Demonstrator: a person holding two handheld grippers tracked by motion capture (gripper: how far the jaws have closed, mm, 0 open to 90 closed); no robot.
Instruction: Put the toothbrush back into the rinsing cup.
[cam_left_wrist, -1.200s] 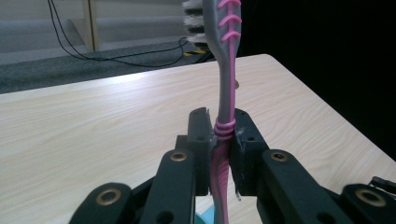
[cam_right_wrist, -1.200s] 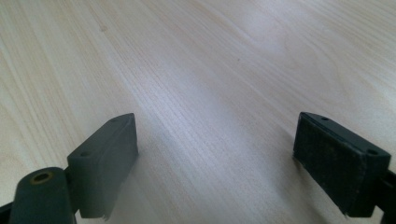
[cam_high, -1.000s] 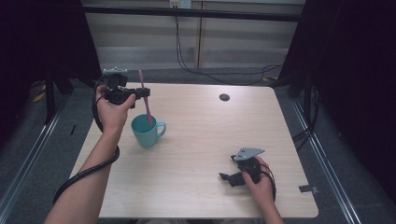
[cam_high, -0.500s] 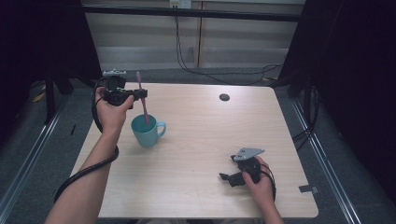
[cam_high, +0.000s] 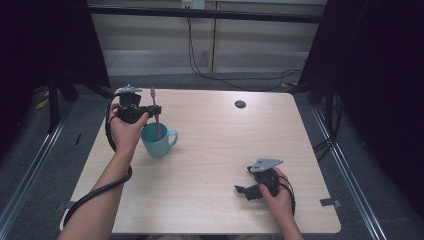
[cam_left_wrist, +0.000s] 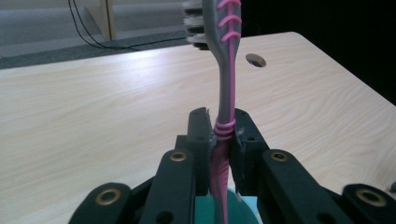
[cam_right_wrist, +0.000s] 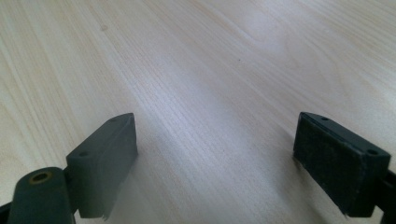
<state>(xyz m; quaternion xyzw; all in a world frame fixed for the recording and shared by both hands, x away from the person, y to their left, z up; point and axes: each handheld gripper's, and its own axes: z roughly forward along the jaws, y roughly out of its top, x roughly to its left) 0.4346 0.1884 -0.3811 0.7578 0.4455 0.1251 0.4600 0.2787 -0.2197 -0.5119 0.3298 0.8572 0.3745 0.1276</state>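
Toothbrush (cam_left_wrist: 225, 100), pink and grey: I have it pinched mid-handle in my left gripper (cam_high: 152, 109), upright, tail inside the teal mug (cam_high: 156, 141) at table's left, ready for lowering; right gripper (cam_high: 243, 187) parked near-right, jaws wide, empty

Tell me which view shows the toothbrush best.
The left gripper view: the toothbrush stands close up, clamped between the left gripper's jaws, bristles and pink ribs clear. The high view shows it as a thin pink stick above the cup.
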